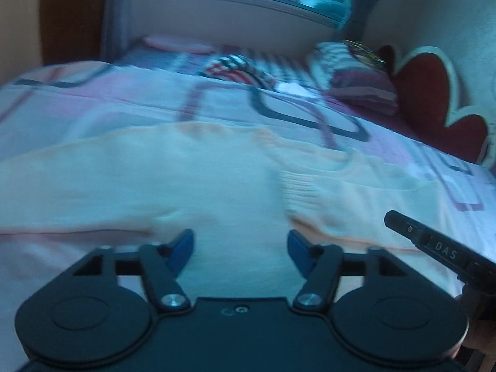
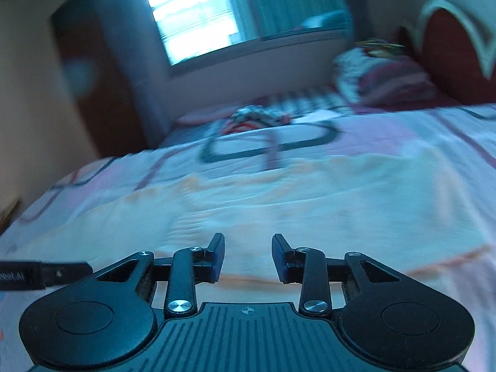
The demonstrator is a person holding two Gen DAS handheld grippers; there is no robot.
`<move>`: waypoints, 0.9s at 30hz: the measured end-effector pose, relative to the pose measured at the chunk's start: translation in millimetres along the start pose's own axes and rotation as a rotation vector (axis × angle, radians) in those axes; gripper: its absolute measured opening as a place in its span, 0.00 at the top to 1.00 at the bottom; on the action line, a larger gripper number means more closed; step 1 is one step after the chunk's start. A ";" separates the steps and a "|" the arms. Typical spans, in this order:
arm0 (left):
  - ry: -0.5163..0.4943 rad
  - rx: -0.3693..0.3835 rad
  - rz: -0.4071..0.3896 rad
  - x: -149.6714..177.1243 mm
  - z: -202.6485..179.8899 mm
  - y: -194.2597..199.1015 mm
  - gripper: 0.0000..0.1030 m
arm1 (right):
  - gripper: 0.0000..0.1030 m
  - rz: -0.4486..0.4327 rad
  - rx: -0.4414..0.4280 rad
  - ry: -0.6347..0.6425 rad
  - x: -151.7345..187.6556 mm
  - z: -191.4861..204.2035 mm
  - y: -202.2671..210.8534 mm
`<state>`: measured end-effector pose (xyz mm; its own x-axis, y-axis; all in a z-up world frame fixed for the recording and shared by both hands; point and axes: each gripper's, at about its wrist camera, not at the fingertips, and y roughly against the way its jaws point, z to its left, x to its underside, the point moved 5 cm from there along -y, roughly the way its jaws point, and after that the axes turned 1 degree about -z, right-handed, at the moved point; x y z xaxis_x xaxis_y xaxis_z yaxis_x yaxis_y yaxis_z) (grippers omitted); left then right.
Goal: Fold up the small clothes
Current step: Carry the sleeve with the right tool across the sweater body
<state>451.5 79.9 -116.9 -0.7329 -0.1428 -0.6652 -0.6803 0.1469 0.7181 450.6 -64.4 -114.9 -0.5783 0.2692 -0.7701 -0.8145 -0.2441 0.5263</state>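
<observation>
A pale peach knitted sweater (image 1: 192, 179) lies spread flat on the bed, its ribbed cuff (image 1: 297, 192) folded in over the body. My left gripper (image 1: 240, 248) is open and empty, low over the sweater's near edge. My right gripper (image 2: 248, 255) is open and empty too, just above the sweater (image 2: 279, 204) near its hem. A finger of the right gripper (image 1: 434, 245) pokes in at the right of the left wrist view. Part of the left gripper (image 2: 43, 274) shows at the left edge of the right wrist view.
The bed has a pink and white cover (image 1: 93, 99) with dark loop patterns. A striped garment (image 1: 238, 68) and a pillow (image 1: 353, 74) lie at the far side. A red heart-shaped headboard (image 1: 434, 99) is on the right; a window (image 2: 192, 15) is behind.
</observation>
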 end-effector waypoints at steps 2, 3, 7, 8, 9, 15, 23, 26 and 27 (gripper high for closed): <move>0.004 0.040 0.026 -1.3 -15.4 -17.8 0.62 | 0.66 -0.018 0.060 -0.044 -6.5 -27.5 11.4; 0.013 0.051 0.030 -2.1 -20.6 -24.8 0.62 | 0.66 -0.031 0.090 -0.063 -9.4 -40.6 18.6; 0.062 0.106 0.045 -5.7 -36.4 -46.6 0.62 | 0.66 -0.069 0.216 -0.152 -15.1 -94.4 45.0; 0.063 0.107 0.056 -5.9 -38.8 -52.6 0.63 | 0.66 -0.074 0.241 -0.183 -16.0 -107.6 51.5; 0.073 0.110 0.071 -6.3 -40.9 -59.3 0.67 | 0.66 -0.077 0.262 -0.214 -16.2 -119.4 56.2; 0.097 0.111 0.060 -12.8 -41.2 -69.3 0.97 | 0.66 -0.072 0.295 -0.350 -15.0 -163.6 77.3; 0.053 0.040 -0.059 -32.9 -5.5 -30.6 0.97 | 0.66 0.001 0.168 -0.250 -2.2 -127.1 62.7; 0.056 0.017 -0.056 -33.2 11.3 -26.5 0.97 | 0.66 0.041 0.145 -0.199 4.7 -111.2 50.2; 0.057 0.009 -0.056 -33.0 16.2 -26.1 0.97 | 0.66 0.050 0.147 -0.179 6.0 -106.8 46.8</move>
<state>493.3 96.6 -117.0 -0.6927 -0.2064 -0.6911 -0.7202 0.1460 0.6783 413.9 -173.7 -133.4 -0.6068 0.4240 -0.6723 -0.7747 -0.1262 0.6196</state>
